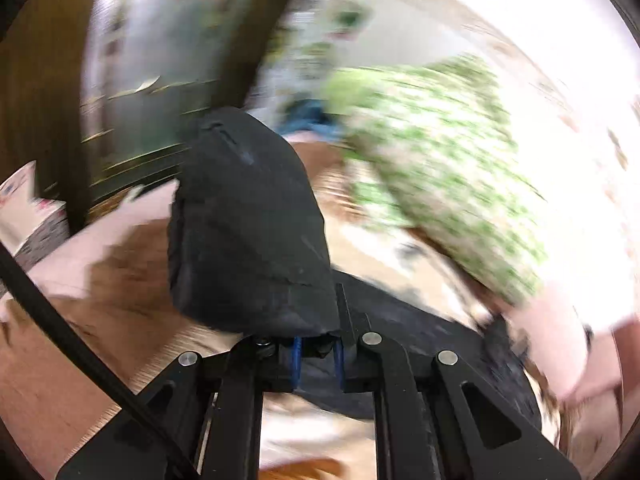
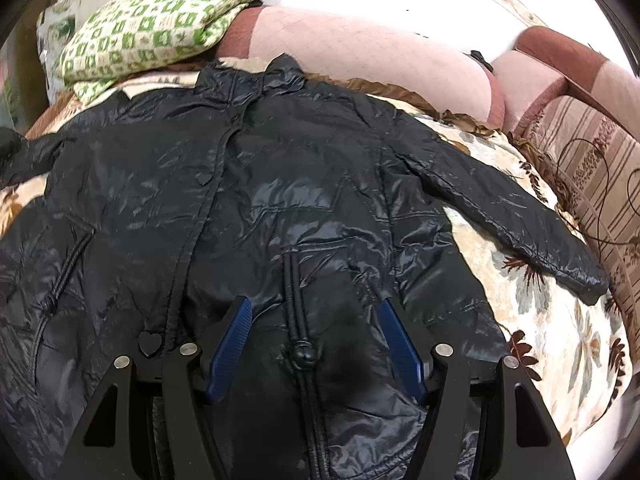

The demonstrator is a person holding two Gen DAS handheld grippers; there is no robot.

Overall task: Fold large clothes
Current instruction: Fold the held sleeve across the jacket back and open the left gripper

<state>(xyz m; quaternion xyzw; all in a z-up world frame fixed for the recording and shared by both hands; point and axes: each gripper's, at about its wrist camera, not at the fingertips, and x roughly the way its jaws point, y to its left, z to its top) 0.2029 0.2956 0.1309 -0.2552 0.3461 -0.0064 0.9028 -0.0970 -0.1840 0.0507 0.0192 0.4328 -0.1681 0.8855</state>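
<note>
Black puffer jacket [image 2: 248, 208] lay front-up and spread on a floral bedspread [image 2: 532, 300], collar toward the pink cushions [image 2: 372, 56], its right-hand sleeve [image 2: 516, 216] stretched out flat toward the bed edge. A green patterned blanket [image 2: 160, 24] sat folded just past the collar.

Left gripper [image 1: 316, 344]: jaws drawn together, clamped on a bunched end of the jacket, probably the other sleeve cuff [image 1: 248, 224], which stood up in front of the lens. Right gripper [image 2: 316, 344]: blue pads apart, hovering over the lower front with the pocket zip and its pull [image 2: 303, 354] between them, nothing gripped.

Judged step: first fold, one sleeve being carried in across the body. Next move calls for laying it flat over the chest, then releasing.

The left view was heavily smeared; the room behind was unreadable. The jacket hem was cut off below the right gripper.
</note>
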